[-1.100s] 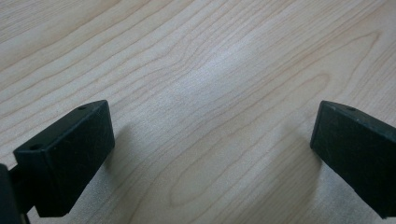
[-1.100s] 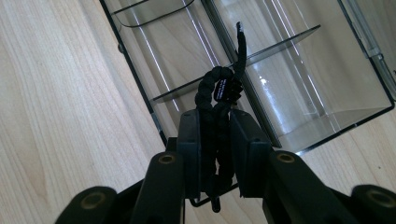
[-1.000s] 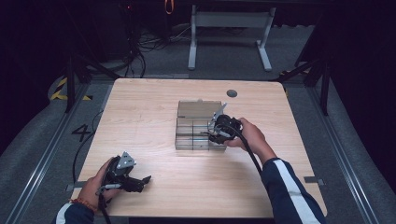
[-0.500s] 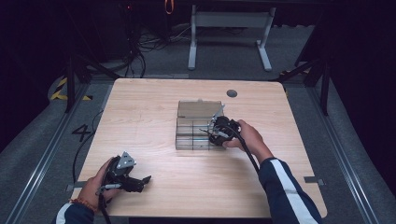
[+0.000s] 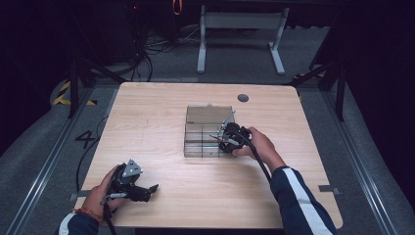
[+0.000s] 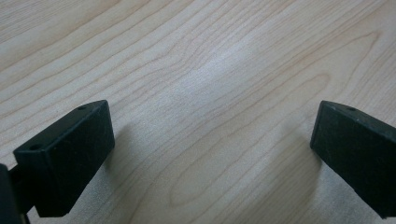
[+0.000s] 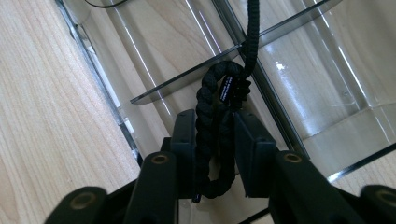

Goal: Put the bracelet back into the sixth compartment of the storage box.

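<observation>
A clear plastic compartment box [image 5: 195, 143] stands mid-table, its dividers [image 7: 187, 80] seen close in the right gripper view. My right gripper [image 5: 219, 139] reaches into the box's right side from the right. A looped black braided cord [image 7: 208, 95] sits between its jaws [image 7: 214, 122]. The jaws have just been opening a little, and the pads still touch the loop on both sides. The cord's tail runs up and away over a divider. My left gripper [image 5: 149, 191] rests low over the table's near left corner, jaws [image 6: 212, 149] wide apart with bare wood between them.
The wooden table [image 5: 147, 127] has a round dark cable hole [image 5: 242, 98] at the back right. Beyond the far edge stand a metal frame leg [image 5: 240, 29] and loose cables [image 5: 151, 44] on the dark floor. The person's sleeves enter from the bottom.
</observation>
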A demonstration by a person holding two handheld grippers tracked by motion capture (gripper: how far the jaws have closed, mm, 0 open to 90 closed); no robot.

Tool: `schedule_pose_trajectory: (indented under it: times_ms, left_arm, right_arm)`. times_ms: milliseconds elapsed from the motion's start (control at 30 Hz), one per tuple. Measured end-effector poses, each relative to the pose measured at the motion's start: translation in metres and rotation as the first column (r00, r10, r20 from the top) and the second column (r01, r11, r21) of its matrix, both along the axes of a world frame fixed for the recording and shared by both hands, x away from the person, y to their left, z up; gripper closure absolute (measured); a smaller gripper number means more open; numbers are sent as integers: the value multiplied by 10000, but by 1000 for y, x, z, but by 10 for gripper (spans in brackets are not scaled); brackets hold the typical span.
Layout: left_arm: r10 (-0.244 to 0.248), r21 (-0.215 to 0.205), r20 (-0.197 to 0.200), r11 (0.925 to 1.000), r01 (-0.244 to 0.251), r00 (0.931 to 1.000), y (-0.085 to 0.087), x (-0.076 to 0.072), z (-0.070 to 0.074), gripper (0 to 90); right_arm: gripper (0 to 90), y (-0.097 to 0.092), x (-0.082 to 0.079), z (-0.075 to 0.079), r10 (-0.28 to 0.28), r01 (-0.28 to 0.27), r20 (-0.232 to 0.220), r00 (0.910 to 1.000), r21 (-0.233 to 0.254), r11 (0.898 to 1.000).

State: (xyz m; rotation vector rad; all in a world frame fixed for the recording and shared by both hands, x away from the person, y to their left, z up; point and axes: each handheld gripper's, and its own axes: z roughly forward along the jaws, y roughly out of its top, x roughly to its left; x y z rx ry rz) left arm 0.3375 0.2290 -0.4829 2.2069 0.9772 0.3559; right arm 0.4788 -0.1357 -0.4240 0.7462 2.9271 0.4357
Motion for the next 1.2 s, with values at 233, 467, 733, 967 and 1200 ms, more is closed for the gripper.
schedule_pose_trajectory:
  times_ms: [233, 467, 733, 967, 1200]
  left_arm:
    - [-1, -2, -4, 10000, 1, 10000, 0, 0, 0, 1]
    - [-1, 0, 2, 10000, 1, 10000, 0, 0, 0, 1]
    - [-1, 1, 0, 10000, 1, 10000, 0, 0, 0, 1]
    - [-1, 0, 4, 10000, 1, 10000, 0, 0, 0, 1]
    - [-2, 4, 3, 10000, 2, 10000, 0, 0, 0, 1]
  right_arm:
    - [639, -6, -3, 12, -20, -6, 515, 9987, 495, 9988]
    - [634, -12, -11, 25, 0, -83, 873, 9962, 951, 9954]
    - [625, -15, -18, 36, 126, -267, 1210, 9926, 1159, 9929]
    - [604, -16, -27, 43, 205, -396, 1408, 9898, 1347, 9901]
    - [587, -22, -35, 47, 185, -402, 1552, 9877, 1375, 9897]
